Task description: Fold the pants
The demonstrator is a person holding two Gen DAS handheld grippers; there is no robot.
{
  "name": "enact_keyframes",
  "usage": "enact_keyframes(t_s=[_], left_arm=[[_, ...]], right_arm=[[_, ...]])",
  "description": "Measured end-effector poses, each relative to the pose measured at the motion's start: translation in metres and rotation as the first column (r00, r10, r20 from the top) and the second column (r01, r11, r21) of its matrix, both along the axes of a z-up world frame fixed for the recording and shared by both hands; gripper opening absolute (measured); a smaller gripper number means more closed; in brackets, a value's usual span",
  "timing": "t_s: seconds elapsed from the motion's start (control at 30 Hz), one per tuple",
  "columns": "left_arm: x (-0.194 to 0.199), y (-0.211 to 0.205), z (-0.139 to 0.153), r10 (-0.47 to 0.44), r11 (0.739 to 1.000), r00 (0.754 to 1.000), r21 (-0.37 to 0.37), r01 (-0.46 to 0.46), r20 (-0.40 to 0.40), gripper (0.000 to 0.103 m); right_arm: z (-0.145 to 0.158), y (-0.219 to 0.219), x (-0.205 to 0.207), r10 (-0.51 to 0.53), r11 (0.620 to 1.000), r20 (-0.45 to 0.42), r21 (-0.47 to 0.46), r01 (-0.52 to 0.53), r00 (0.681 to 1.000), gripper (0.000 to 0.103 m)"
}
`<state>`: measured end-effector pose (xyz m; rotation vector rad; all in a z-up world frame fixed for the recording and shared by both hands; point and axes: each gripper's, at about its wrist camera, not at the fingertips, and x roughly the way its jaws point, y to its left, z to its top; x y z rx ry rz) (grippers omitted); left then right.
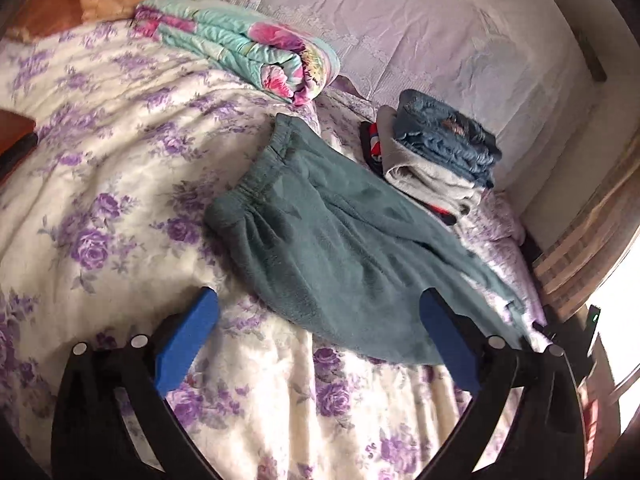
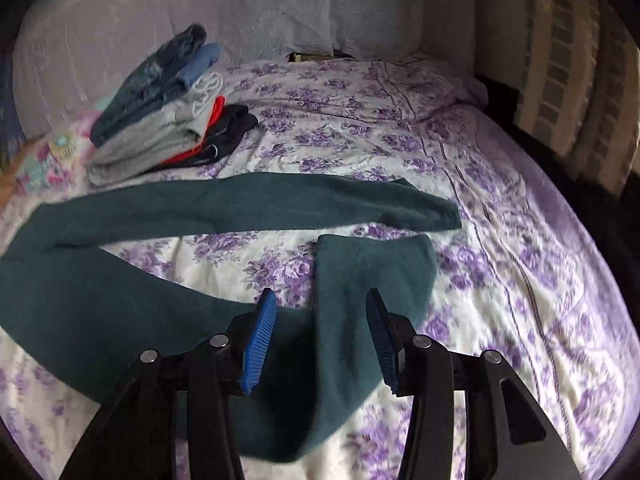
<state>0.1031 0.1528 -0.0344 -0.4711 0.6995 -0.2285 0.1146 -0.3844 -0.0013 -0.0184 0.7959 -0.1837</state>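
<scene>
No writing is legible anywhere. The bed [image 2: 520,240] wears a purple-flowered cover; a rolled floral quilt [image 1: 248,48] and a stack of folded clothes [image 2: 160,120] (jeans on top) lie near the wall. The teal fleece pants [image 2: 200,204] sprawl flat, legs apart, one cuff doubled back. The left gripper [image 1: 320,336] gapes wide, holding nothing; the right gripper [image 2: 322,340] stands open astride the folded leg.

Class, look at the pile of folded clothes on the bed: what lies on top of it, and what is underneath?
Folded jeans top the pile. Below them lies a grey garment, then red and dark edges. How many items lie beneath is hidden. The pile rests on the flowered bedspread.
</scene>
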Motion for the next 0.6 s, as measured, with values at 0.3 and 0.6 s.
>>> enact_keyframes(t_s=[0.3, 0.6], left_arm=[[-0.004, 0.007, -0.003, -0.009, 0.999, 0.999, -0.04, 0.01, 0.039, 0.098], [0.0, 0.007, -0.001, -0.039, 0.998, 0.999, -0.049, 0.039, -0.001, 0.098]], right_arm=[[-0.024, -0.023, 0.021, -0.068, 0.996, -0.032, 0.055, 0.07, 0.997, 0.005], [-0.067, -0.209, -0.142, -0.427, 0.539, -0.031, 0.794, 0.282, 0.904, 0.042]])
